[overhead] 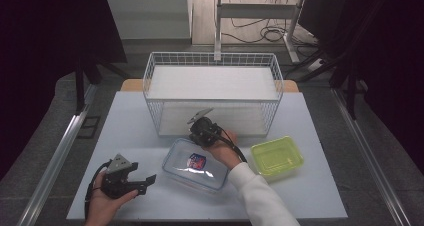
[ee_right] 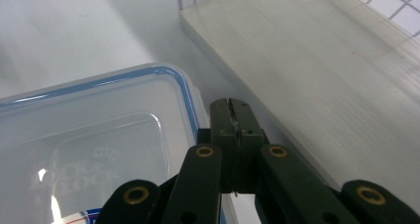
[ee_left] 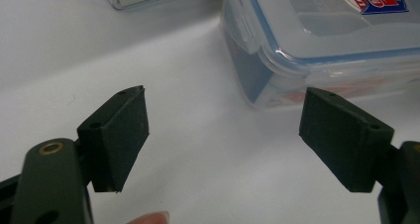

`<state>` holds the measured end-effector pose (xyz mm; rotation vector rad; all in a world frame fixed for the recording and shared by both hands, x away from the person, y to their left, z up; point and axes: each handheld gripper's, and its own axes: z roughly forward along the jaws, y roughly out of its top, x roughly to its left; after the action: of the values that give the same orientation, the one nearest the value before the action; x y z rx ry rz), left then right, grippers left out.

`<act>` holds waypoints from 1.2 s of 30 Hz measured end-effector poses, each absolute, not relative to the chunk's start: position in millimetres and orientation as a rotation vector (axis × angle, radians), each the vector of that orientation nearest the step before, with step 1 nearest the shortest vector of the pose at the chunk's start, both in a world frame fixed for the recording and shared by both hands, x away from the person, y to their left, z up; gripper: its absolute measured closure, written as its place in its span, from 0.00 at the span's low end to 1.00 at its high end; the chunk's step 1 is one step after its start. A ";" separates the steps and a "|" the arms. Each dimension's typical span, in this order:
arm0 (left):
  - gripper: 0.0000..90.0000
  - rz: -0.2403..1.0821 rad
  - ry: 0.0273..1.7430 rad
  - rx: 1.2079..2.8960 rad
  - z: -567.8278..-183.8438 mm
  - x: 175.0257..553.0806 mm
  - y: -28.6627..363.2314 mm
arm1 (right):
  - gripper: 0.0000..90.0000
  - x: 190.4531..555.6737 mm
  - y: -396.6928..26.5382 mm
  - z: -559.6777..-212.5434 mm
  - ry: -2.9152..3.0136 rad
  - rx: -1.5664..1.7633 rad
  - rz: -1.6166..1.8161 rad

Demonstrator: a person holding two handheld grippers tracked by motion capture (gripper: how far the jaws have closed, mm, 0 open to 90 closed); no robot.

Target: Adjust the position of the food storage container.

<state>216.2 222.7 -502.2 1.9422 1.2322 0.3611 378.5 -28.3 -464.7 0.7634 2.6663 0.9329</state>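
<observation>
A white wire basket [overhead: 212, 93] fills the upper middle of the frame, and the clear lidded container [overhead: 196, 164] lies just below it at centre. The right gripper [overhead: 196, 130], jaws pressed together on nothing, hangs over the container's upper edge. At lower left the left gripper [overhead: 142, 182] rests with jaws wide apart and empty.

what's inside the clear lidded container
Through the clear lidded container no contents can be made out: its lid is on, bearing a red and blue sticker, and glare hides part of the inside. The shut right tool is at its rim.

Dim room w/ grey floor [overhead: 45, 121], dark curtains [overhead: 45, 31] both sides, cables [overhead: 260, 33] behind white table [overhead: 130, 116].
</observation>
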 end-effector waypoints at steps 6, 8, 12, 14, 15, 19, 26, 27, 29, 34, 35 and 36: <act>0.21 0.372 1.257 1.917 -501.8 216.6 227.7 | 1.00 373.1 -22.2 -465.3 2.687 0.729 0.944; 0.21 0.376 1.265 1.901 -501.3 216.7 229.6 | 1.00 372.1 -20.9 -465.3 2.693 0.713 0.942; 0.21 0.378 1.275 1.892 -501.0 217.1 231.3 | 1.00 368.9 -17.8 -465.9 2.708 0.698 0.960; 0.21 0.379 1.273 1.892 -501.6 217.2 230.8 | 1.00 366.3 -16.0 -466.3 2.722 0.694 0.973; 0.21 0.381 1.271 1.896 -501.7 217.2 230.6 | 1.00 364.3 -14.8 -466.5 2.727 0.676 0.978; 0.21 0.379 1.273 1.897 -501.7 217.3 231.4 | 1.00 361.3 -14.0 -465.1 2.737 0.665 0.980; 0.21 0.378 1.278 1.894 -502.6 216.9 232.5 | 0.99 356.9 -39.9 -444.3 2.685 0.730 1.070; 0.21 0.378 1.279 1.894 -502.9 217.0 232.8 | 0.99 348.4 -50.7 -437.6 2.685 0.722 1.076; 0.21 0.379 1.282 1.897 -503.5 217.4 233.1 | 0.99 336.7 -64.1 -432.9 2.688 0.706 1.071; 0.21 0.379 1.287 1.901 -504.3 217.8 233.7 | 0.99 314.3 -92.4 -433.1 2.699 0.730 1.078; 0.21 0.378 1.286 1.902 -504.4 218.0 233.2 | 0.99 309.9 -97.5 -434.3 2.701 0.733 1.080; 0.21 0.377 1.285 1.904 -504.3 218.2 232.9 | 0.99 301.0 -107.2 -437.0 2.711 0.738 1.079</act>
<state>218.2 232.9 -504.3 1.9041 1.2850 0.3773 301.0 -107.2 -437.0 0.7380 2.7106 1.0786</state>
